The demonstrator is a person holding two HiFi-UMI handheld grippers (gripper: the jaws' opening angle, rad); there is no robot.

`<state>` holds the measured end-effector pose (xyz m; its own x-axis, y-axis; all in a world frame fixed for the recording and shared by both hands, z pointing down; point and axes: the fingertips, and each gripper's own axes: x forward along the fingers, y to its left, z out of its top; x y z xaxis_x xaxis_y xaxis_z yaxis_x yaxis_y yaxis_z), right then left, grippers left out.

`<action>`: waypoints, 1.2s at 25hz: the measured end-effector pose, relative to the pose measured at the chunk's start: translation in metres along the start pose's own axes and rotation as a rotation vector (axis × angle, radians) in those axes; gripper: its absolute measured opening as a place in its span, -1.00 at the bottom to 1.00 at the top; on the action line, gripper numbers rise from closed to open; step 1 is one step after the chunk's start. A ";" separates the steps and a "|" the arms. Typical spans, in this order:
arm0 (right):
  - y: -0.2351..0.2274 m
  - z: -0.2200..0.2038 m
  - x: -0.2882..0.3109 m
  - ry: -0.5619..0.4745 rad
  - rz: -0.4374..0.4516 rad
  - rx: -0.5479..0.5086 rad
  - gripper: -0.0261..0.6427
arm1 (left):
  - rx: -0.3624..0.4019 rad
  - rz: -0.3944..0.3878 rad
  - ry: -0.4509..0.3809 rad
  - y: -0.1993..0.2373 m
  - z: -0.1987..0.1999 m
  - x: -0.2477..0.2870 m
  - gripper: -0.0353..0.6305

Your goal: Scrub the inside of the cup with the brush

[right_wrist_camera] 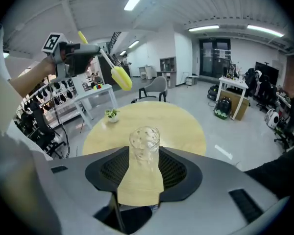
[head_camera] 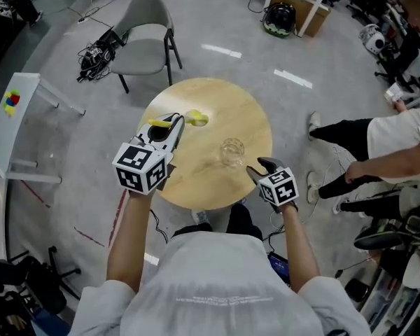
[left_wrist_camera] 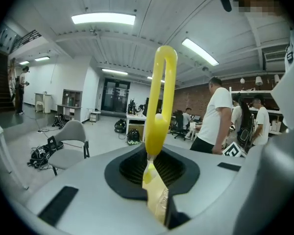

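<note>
Clear dimpled glass cup [head_camera: 232,151] [right_wrist_camera: 144,143] stands upright on the round light-wood desk [head_camera: 217,103] [right_wrist_camera: 186,126], a bit off the desk's centre toward 4 o'clock. Nothing touches it.

Right claw [head_camera: 259,168] [right_wrist_camera: 143,169] sits at the cup's 5 o'clock, over the desk's near rim. Jaws are spread wide and lined up on the cup, pads clear of the glass. The cup is ahead of the tips, not gripped.

Left claw [head_camera: 173,121] [left_wrist_camera: 154,173] is at the cup's 10 o'clock, above the desk's left half. It is clamped on the yellow loop-handled brush [head_camera: 196,118] [left_wrist_camera: 161,111] [right_wrist_camera: 118,76]. In the head view the brush head points toward 3 o'clock. In the right gripper view it hangs in the air, well apart from the cup.

Small potted plant [right_wrist_camera: 111,115] stands on the desk's far left edge in the right gripper view.

Room:
- Grey concrete floor [head_camera: 217,40].
- Grey chair [head_camera: 143,44] [left_wrist_camera: 71,136] [right_wrist_camera: 157,87] beyond the desk at 11 o'clock, with a tangle of black gear [head_camera: 94,58] beside it.
- White side table [head_camera: 14,110] at 9 o'clock.
- Seated person [head_camera: 399,152] at 3 o'clock.
- Wooden bench with a green-black helmet [head_camera: 278,18] at 1 o'clock.
- Open-plan office with strip lights overhead; a brick wall shows in the left gripper view.
</note>
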<state>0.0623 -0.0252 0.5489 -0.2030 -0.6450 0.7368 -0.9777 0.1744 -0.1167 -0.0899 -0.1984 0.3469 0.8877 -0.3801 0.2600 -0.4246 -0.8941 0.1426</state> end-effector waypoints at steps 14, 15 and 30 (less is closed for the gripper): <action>-0.022 -0.052 0.089 0.183 0.299 -0.224 -0.46 | -0.214 0.102 0.179 -0.020 -0.050 0.055 -0.76; -0.023 -0.051 0.089 0.174 0.322 -0.243 -0.47 | -0.220 0.106 0.181 -0.023 -0.050 0.057 -0.76; -0.059 -0.029 0.091 0.103 0.433 -0.456 -0.64 | -0.276 -0.014 0.309 -0.107 -0.122 0.109 -0.76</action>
<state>0.1034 -0.0731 0.6423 -0.5467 -0.3740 0.7491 -0.6825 0.7174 -0.1399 0.0302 -0.1153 0.4765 0.8161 -0.2421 0.5247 -0.4823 -0.7855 0.3877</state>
